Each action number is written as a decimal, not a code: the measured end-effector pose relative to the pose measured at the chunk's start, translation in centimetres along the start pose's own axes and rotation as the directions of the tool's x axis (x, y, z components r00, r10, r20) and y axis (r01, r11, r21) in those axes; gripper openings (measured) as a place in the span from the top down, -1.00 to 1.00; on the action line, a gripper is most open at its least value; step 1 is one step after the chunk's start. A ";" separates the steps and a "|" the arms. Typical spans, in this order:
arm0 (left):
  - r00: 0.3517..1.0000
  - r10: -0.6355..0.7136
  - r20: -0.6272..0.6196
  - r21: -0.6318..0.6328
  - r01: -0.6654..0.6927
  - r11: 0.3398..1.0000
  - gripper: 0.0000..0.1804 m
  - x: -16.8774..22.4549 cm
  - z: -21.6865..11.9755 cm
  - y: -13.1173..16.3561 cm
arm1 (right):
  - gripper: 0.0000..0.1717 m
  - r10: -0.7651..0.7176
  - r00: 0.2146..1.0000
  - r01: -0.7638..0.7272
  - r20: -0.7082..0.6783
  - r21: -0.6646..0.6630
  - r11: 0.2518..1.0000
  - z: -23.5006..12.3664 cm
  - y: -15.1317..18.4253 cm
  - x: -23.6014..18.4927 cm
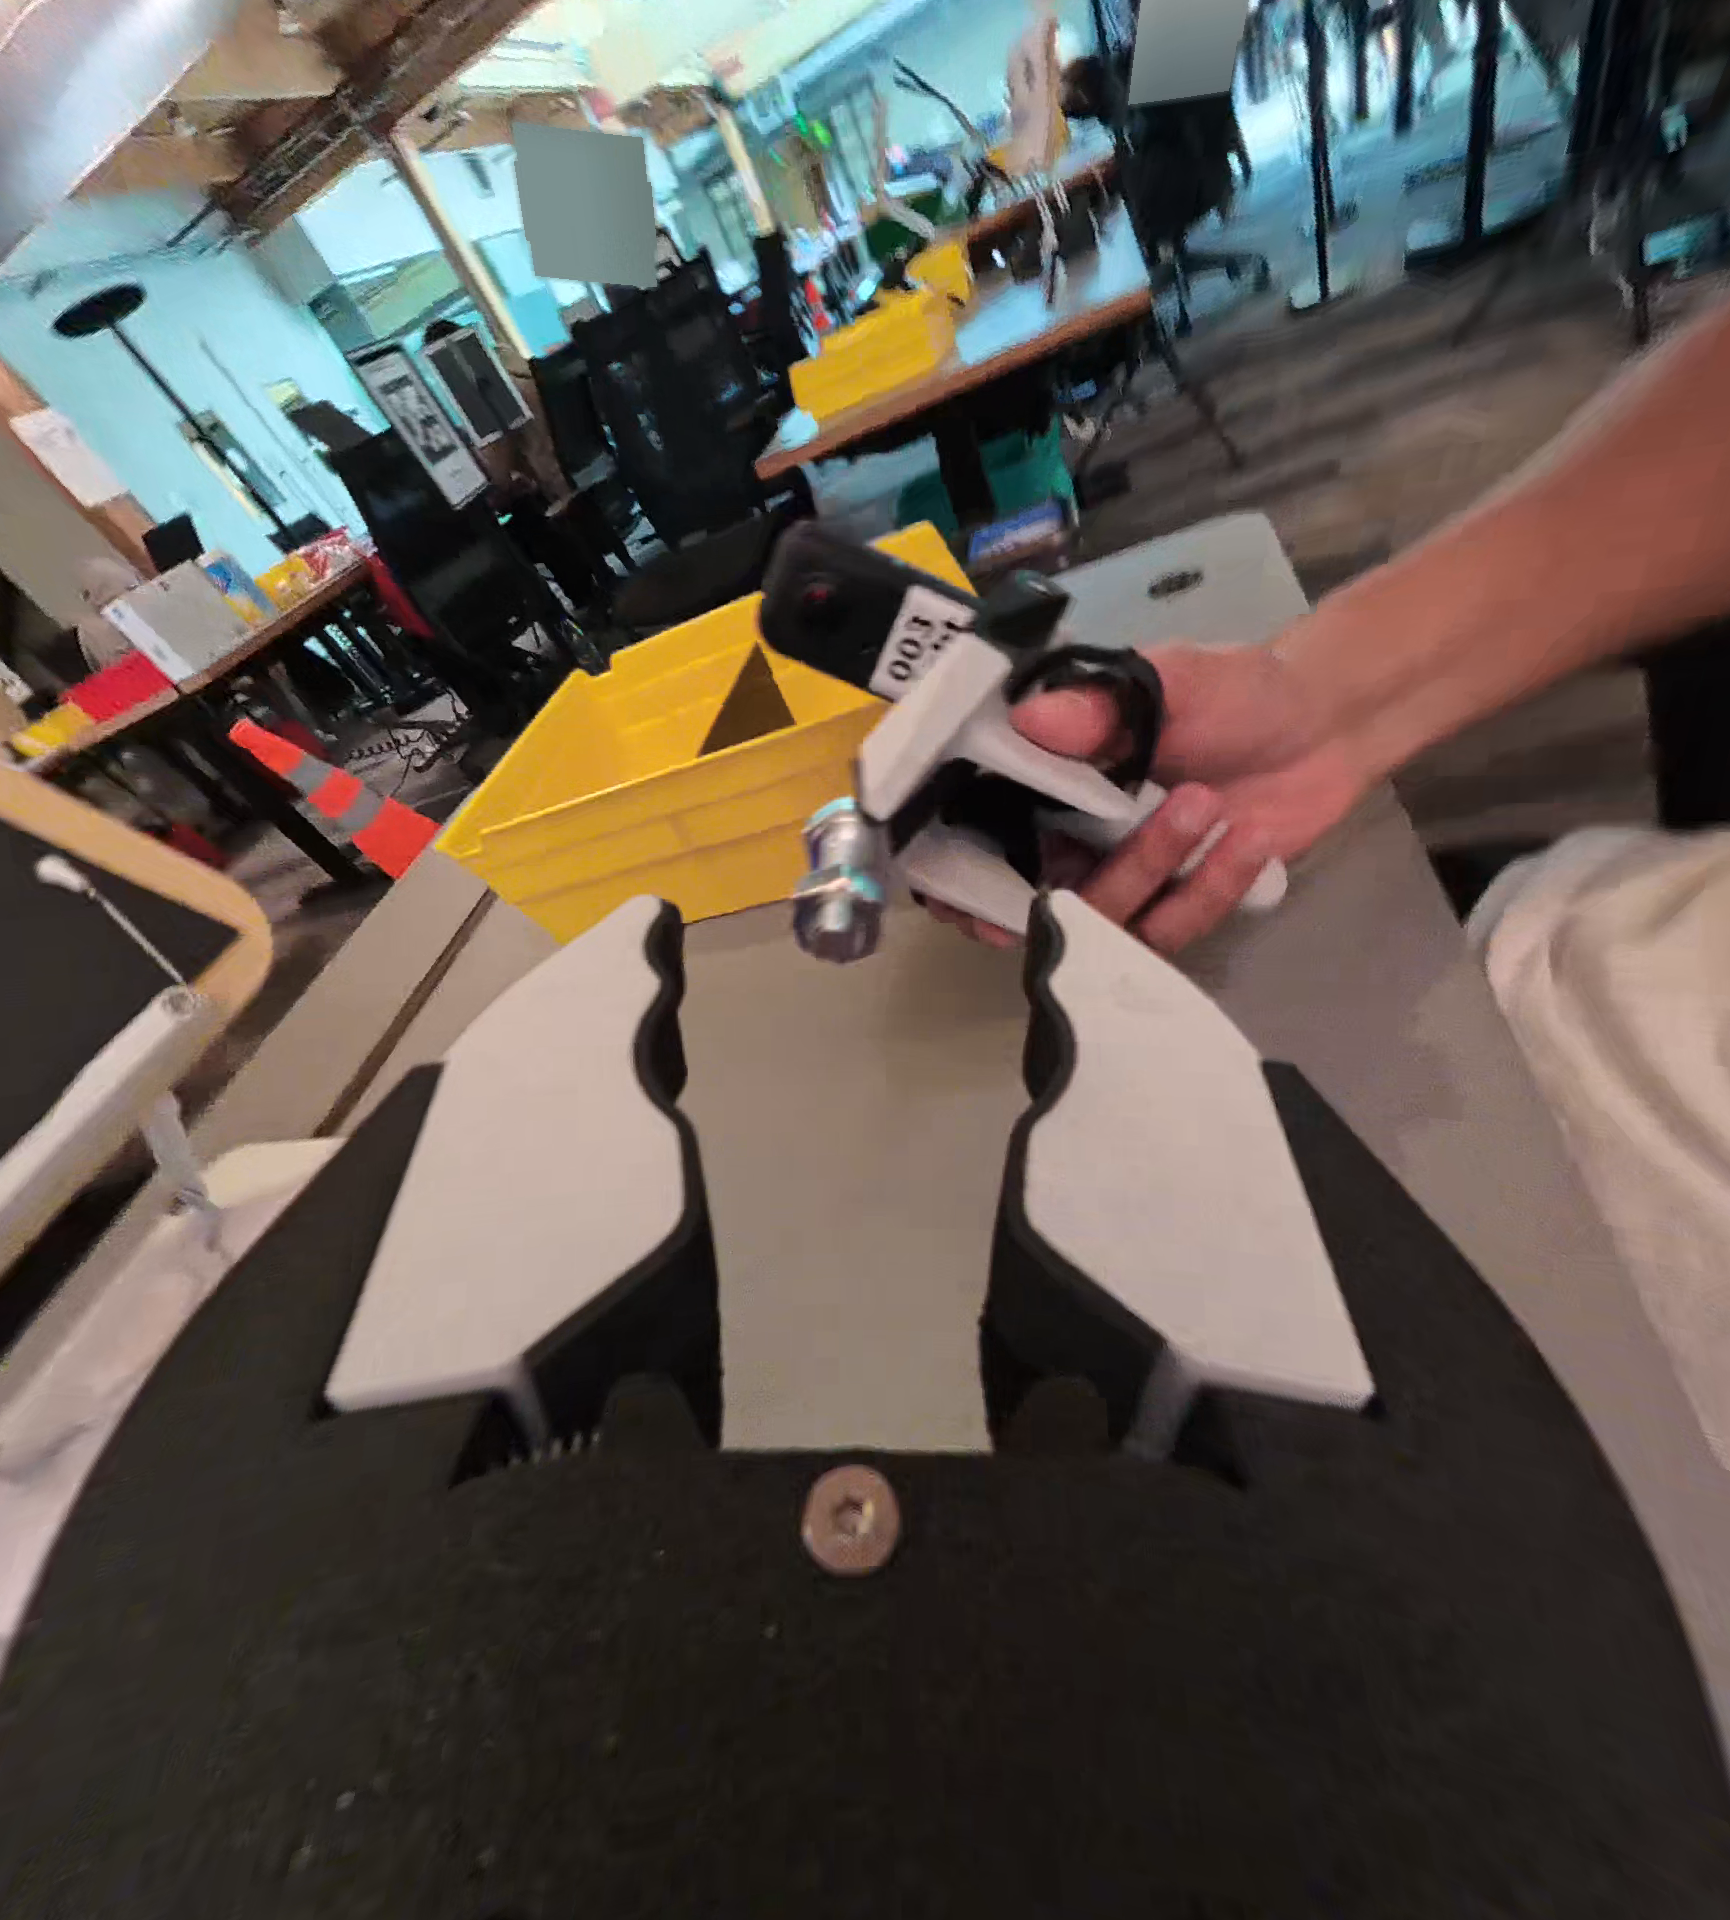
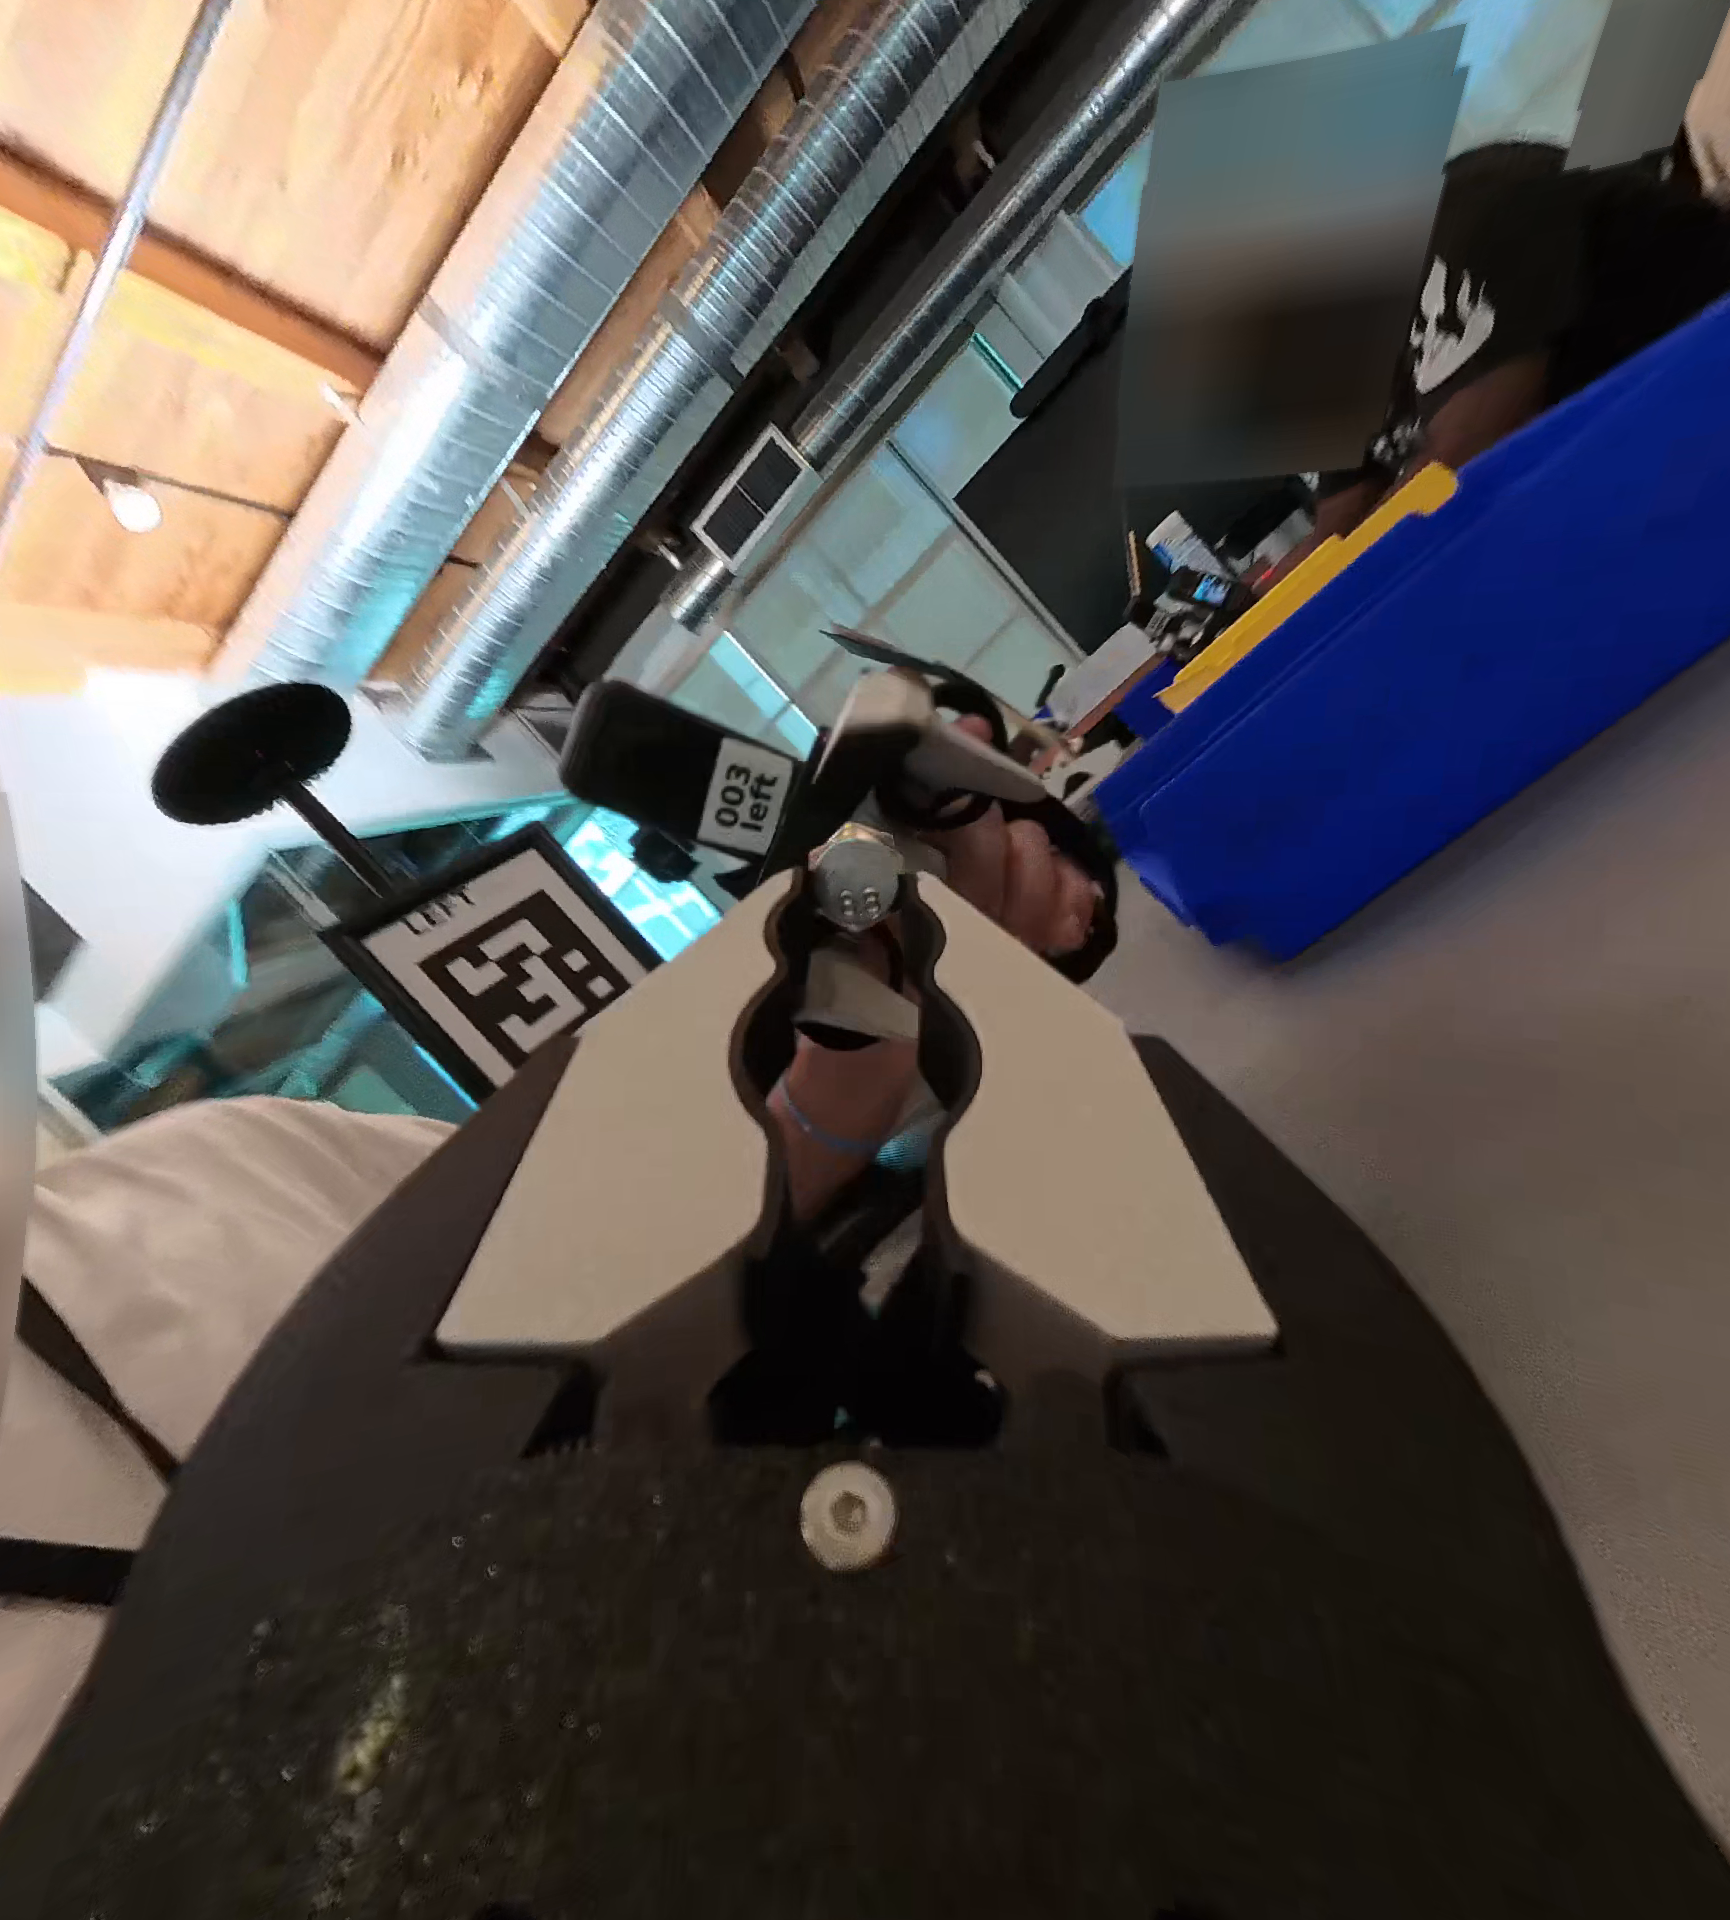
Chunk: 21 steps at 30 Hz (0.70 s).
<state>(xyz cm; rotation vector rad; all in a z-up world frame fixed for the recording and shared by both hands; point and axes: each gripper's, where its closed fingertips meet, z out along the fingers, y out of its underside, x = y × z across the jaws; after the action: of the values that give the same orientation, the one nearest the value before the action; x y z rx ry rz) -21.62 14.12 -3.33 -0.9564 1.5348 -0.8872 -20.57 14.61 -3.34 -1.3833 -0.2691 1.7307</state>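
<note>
In the left wrist view my left gripper is open wide with nothing between its fingers. It hangs above the grey table. Just beyond its tips the right gripper, held by a hand, is shut on a silver hex bolt with a nut on its shaft. In the right wrist view my right gripper pinches the bolt at its fingertips, the hex head facing the camera. The left gripper's black camera housing shows right behind the bolt.
A yellow bin stands on the table behind the bolt. A blue bin lies to the right in the right wrist view. An orange cone and desks stand beyond the table's far edge. A black board with a wooden rim is at left. Less than 4 cm separates the two grippers' tips.
</note>
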 end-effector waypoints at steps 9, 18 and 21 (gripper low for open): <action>0.989 0.150 -0.012 -0.069 -0.150 0.986 0.74 1.2 0.0 0.0 | 0.81 0.132 0.990 -0.130 0.041 -0.052 0.990 0.4 1.0 -0.1; 0.947 -0.322 -0.012 -0.112 0.318 0.941 0.80 0.8 -0.3 -0.1 | 0.81 -0.004 0.999 0.006 0.039 -0.050 0.999 0.5 0.9 -0.6; 0.789 -0.609 -0.082 -0.084 0.603 0.793 0.81 0.7 -0.3 -0.7 | 0.81 -0.110 0.993 0.112 0.045 -0.025 0.993 0.6 0.7 -0.9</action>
<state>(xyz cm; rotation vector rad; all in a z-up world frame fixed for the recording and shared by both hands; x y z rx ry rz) -21.92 13.21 -2.93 -1.5101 1.3474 -1.3711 -21.45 13.69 -2.96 -1.3270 -0.3883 1.6717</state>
